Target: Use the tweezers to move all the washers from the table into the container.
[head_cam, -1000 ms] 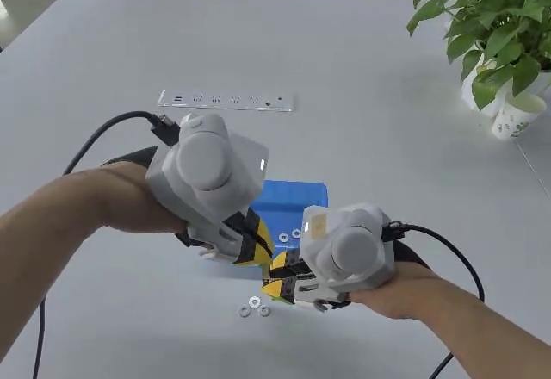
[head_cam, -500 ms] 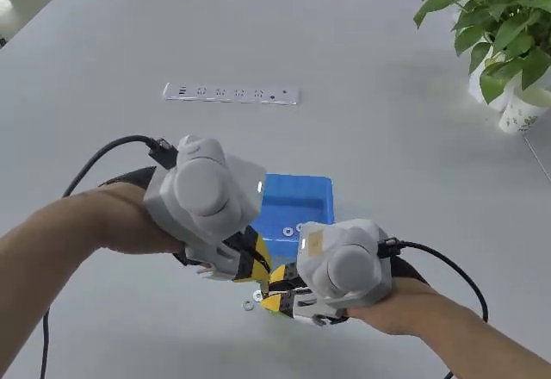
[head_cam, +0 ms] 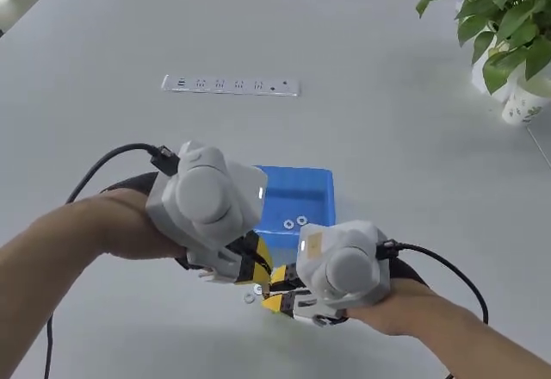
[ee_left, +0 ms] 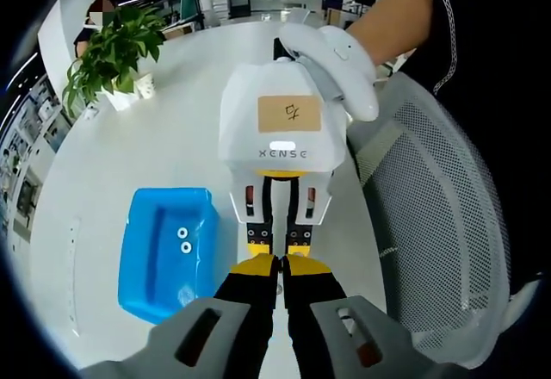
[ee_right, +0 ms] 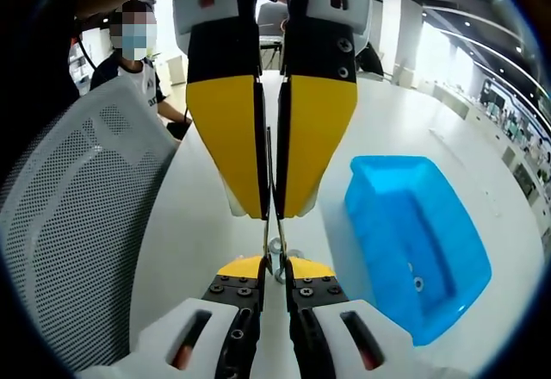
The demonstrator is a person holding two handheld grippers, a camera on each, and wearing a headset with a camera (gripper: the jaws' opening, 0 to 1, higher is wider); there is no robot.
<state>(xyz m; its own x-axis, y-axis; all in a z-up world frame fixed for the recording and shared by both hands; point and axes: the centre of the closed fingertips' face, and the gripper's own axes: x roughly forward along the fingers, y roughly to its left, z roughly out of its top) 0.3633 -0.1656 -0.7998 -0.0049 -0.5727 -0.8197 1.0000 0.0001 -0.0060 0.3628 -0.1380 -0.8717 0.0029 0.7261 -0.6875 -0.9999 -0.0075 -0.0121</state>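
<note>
We squeeze thin metal tweezers [ee_right: 270, 234] tight in the jaws of left gripper [ee_left: 275, 267] and right gripper [ee_right: 275, 269] over small silver washers [ee_right: 276, 246] on the white tabletop [head_cam: 387, 138]; next we should pinch one for the blue plastic container [head_cam: 297, 191].

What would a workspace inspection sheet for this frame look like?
Surface: white table.
Job's things: blue container holding two washers; loose washers on the table beside it; tweezers held in the left tongs.
Clutter: power strip.
Grippers: left tongs shut on the tweezers; right tongs tip to tip with them, grip unclear.
Cables: black cable off each tongs body.
Surroundings: potted plant, mesh chair, a person.
</note>
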